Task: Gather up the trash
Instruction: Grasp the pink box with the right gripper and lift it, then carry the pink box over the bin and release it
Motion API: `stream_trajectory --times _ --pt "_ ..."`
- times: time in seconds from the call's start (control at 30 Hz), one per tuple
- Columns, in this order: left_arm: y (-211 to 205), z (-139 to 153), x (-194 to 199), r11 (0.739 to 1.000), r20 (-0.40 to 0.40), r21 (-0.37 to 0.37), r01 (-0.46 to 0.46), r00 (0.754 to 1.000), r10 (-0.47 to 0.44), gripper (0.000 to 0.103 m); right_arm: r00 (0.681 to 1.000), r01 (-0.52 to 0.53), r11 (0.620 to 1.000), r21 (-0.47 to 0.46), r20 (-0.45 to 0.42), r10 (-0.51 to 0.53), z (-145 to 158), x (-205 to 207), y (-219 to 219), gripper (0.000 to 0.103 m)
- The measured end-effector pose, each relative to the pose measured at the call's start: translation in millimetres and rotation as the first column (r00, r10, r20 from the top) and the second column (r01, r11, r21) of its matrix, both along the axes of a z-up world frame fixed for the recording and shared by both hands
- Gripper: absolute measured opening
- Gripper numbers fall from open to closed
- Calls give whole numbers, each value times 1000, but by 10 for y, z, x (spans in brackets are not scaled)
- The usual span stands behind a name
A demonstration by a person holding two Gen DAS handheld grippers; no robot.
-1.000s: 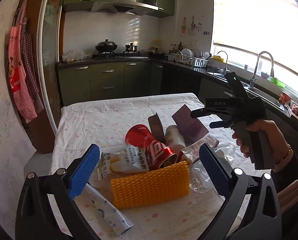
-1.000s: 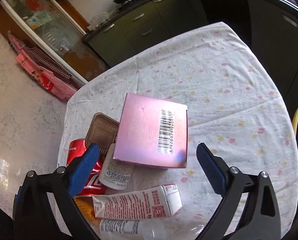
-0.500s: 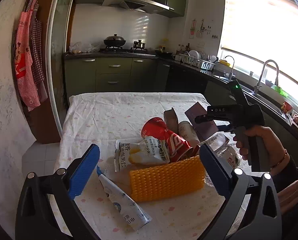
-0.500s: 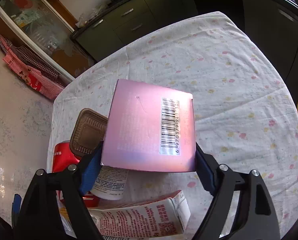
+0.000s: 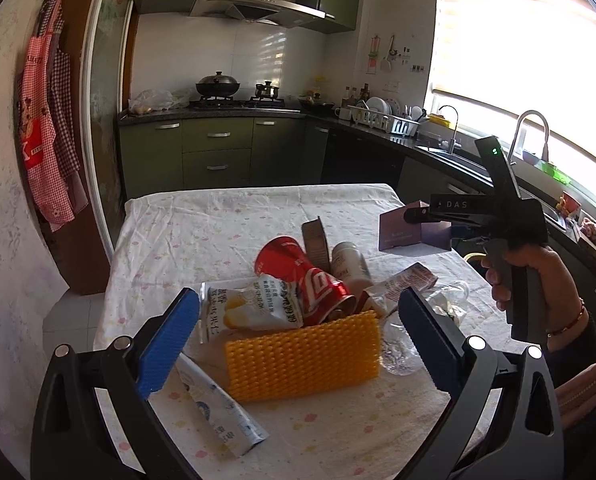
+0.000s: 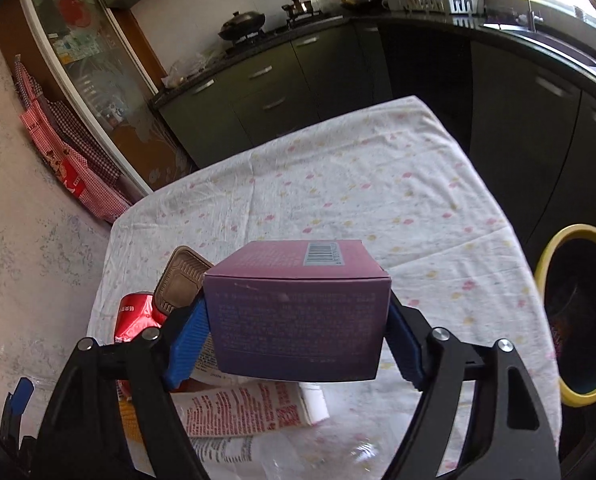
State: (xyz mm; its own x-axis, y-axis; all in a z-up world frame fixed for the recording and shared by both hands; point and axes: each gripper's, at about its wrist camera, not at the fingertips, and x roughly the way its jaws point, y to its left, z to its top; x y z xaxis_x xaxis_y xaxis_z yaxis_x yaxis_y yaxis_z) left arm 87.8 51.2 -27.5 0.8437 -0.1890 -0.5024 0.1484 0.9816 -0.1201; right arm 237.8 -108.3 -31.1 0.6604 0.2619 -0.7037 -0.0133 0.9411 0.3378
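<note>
My right gripper point(image 6: 296, 342) has its blue pads pressed on both sides of a purple box point(image 6: 298, 320) with a barcode on top. The jaws are still closing on it, and the box hangs above the table. In the left wrist view a hand holds that gripper point(image 5: 426, 216) with the box point(image 5: 398, 232) over the table's right side. My left gripper point(image 5: 298, 300) stands open and empty near the trash pile. The pile holds a yellow ribbed pad point(image 5: 302, 356), a red can point(image 5: 310, 280), a snack bag point(image 5: 250, 312) and a tube point(image 5: 218, 408).
A bin with a yellow rim point(image 6: 570, 312) stands by the table's right edge. A white bottle point(image 5: 348, 264), a brown tray lid point(image 5: 314, 240), a flattened carton point(image 6: 242, 408) and clear plastic point(image 5: 418, 340) also lie in the pile. The flowered tablecloth point(image 6: 338, 184) stretches beyond, with kitchen cabinets behind.
The right gripper's jaws came in onto the purple box, then raised it off the pile and tipped it level. The left gripper stayed open by the pile.
</note>
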Motion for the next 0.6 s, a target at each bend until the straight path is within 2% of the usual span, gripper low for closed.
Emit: stream_trajectory --times 0.2,0.33,0.43,0.6 --pt "-317 63 -30 999 16 7 38 999 -38 98 999 -7 1000 28 49 6 164 -283 -315 74" --pt "-533 96 -25 997 11 -32 74 997 -74 98 996 -10 999 31 84 8 267 -507 -512 74" --pt "-680 101 -20 993 1 -59 103 995 -103 98 993 23 999 22 112 -26 317 -658 -737 74" --pt "-969 92 -37 989 -7 -37 140 990 -140 98 983 139 990 11 115 -140 248 -853 -1286 74"
